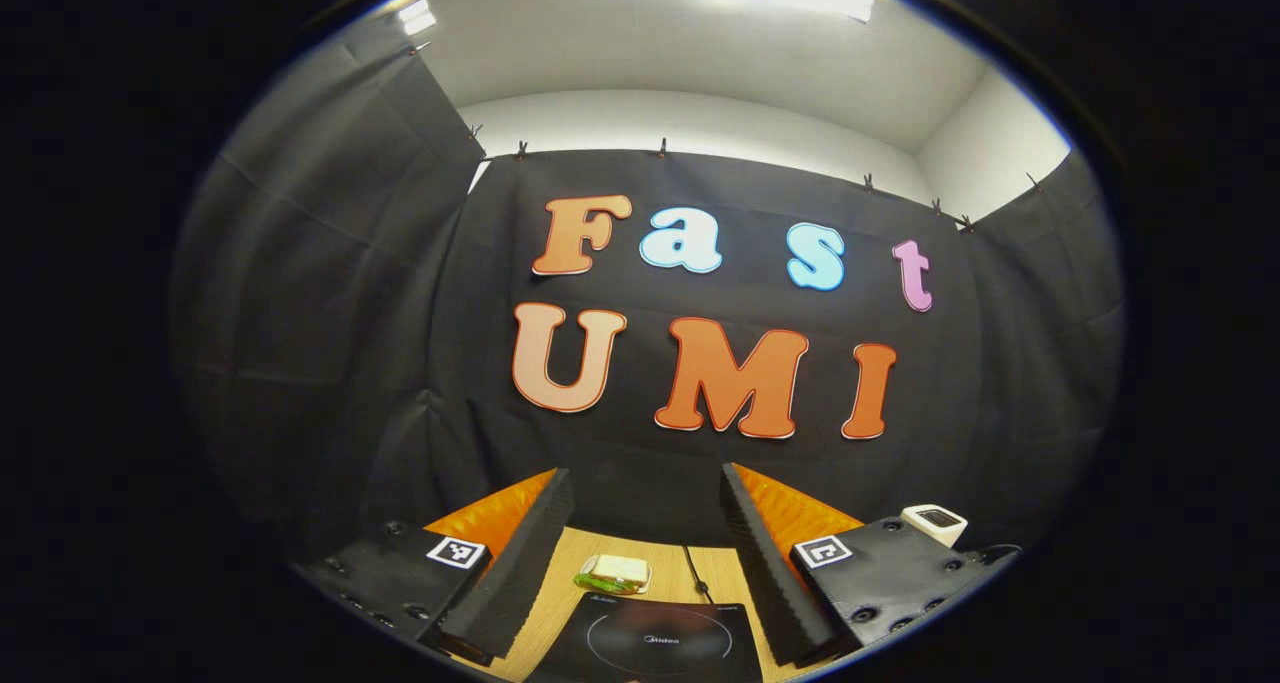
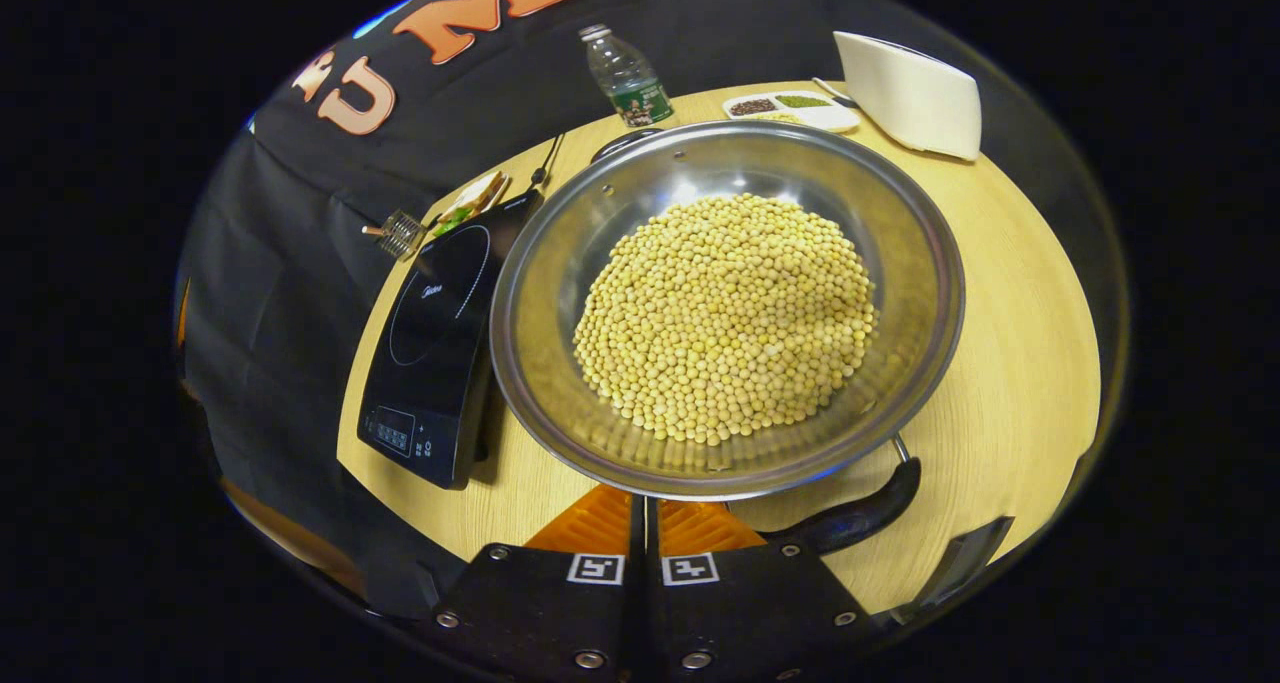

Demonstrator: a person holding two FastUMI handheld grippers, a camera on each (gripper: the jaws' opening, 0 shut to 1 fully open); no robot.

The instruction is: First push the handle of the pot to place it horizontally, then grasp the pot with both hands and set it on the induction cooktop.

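A wide steel pot point(image 2: 560, 263) heaped with yellow soybeans point(image 2: 725, 313) stands on the wooden table point(image 2: 1010, 293) in the right gripper view. Its dark handle point(image 2: 860, 515) sticks out from the near rim, pointing right. My right gripper point(image 2: 643, 503) is shut, its tips tucked under the pot's near rim just left of the handle, with nothing seen between the fingers. The black induction cooktop point(image 2: 430, 333) lies left of the pot, touching or nearly touching it. My left gripper point(image 1: 645, 473) is held open, high over the cooktop point(image 1: 655, 643), facing the booth wall.
Behind the pot stand a water bottle point(image 2: 625, 75), a white compartment tray point(image 2: 790, 110) and a white box point(image 2: 910, 93). A plate of food point(image 1: 615, 571) and a power cable point(image 1: 695, 573) lie beyond the cooktop. A small wire tool point(image 2: 398, 231) sits at the table's left edge.
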